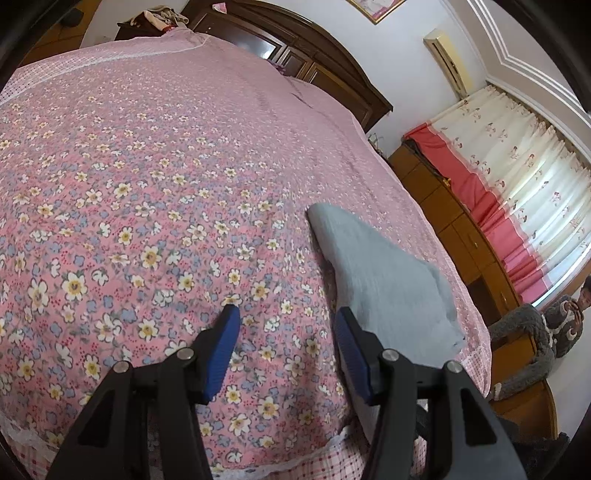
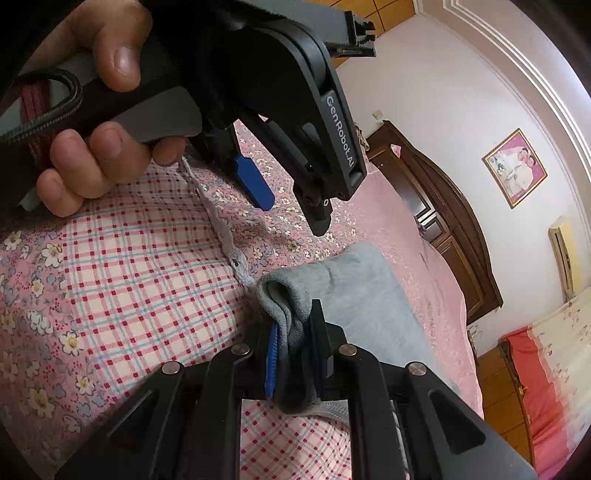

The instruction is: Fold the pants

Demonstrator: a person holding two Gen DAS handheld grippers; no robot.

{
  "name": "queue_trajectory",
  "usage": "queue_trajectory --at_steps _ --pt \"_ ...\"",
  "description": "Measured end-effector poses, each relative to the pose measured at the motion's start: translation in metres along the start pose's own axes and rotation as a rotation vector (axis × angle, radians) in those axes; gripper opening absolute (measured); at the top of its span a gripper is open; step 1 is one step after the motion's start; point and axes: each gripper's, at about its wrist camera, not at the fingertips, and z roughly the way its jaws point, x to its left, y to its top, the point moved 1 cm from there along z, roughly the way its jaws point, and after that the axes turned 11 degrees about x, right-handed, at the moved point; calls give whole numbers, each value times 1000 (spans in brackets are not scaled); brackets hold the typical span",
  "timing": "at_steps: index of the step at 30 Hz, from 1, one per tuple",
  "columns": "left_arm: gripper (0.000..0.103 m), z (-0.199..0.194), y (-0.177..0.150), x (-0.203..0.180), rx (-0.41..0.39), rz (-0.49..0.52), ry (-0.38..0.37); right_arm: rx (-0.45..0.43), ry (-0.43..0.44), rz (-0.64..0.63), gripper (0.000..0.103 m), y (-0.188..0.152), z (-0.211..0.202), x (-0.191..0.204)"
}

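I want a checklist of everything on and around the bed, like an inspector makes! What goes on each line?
Surface: bed with a pink flowered bedspread, checked border at the near edge.
Job's things: grey pants, folded, lying near the bed's right edge.
Clutter: clothes heaped beyond the bed's far corner.
Grippers: left claw open over the bedspread, holding nothing; right claw shut on a bunched edge of the pants.
Cables: a black strap loops by the hand holding the left claw.
Surroundings: dark wooden headboard, framed picture, flowered curtain, wooden cabinets, a person sitting by the window.
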Motion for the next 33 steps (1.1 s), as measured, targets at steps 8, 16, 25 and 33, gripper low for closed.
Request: queue_trajectory --at_steps 8,16,25,33 --pt "57 9 12 -5 0 5 14 -10 6 8 15 -6 2 -9" --pt "57 19 17 -11 -2 10 17 -13 0 12 16 -11 6 -8" --pt "62 29 23 -14 6 -14 -104 -21 3 22 16 -9 7 -10" --pt "0 60 57 -29 12 -169 -19 -74 76 121 13 -8 -5 -31"
